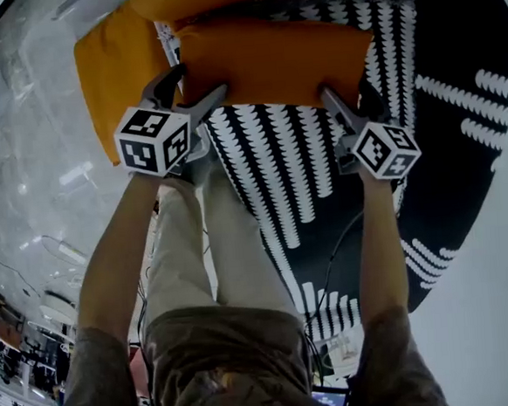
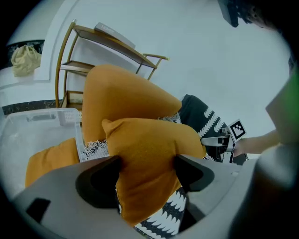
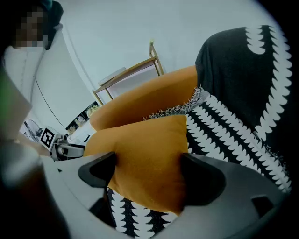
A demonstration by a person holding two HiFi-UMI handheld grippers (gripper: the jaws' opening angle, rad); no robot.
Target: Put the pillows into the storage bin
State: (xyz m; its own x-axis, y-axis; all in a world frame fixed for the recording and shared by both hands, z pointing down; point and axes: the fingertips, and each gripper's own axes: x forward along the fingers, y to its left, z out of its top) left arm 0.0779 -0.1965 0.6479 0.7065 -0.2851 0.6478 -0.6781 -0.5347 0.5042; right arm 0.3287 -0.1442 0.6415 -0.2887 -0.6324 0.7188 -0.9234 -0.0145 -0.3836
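Observation:
A small orange pillow (image 1: 278, 60) lies across a big black-and-white patterned pillow (image 1: 324, 201). My left gripper (image 1: 196, 81) straddles its left corner and my right gripper (image 1: 348, 94) its right corner. In the left gripper view the orange corner (image 2: 145, 158) fills the gap of the wide-spread jaws (image 2: 147, 169) and touches both pads. The right gripper view shows the same: the corner (image 3: 145, 154) sits between spread jaws (image 3: 147, 170). A clear storage bin (image 2: 42, 116) stands at the left with another orange pillow (image 2: 46, 161) in it. A third orange pillow (image 2: 126, 93) lies behind.
The bin's translucent wall (image 1: 33, 66) shows at the upper left of the head view, beside the person's legs (image 1: 205, 245). A wooden shelf rack (image 2: 107, 51) stands against the white wall. A cable (image 1: 334, 270) hangs over the patterned pillow's near edge.

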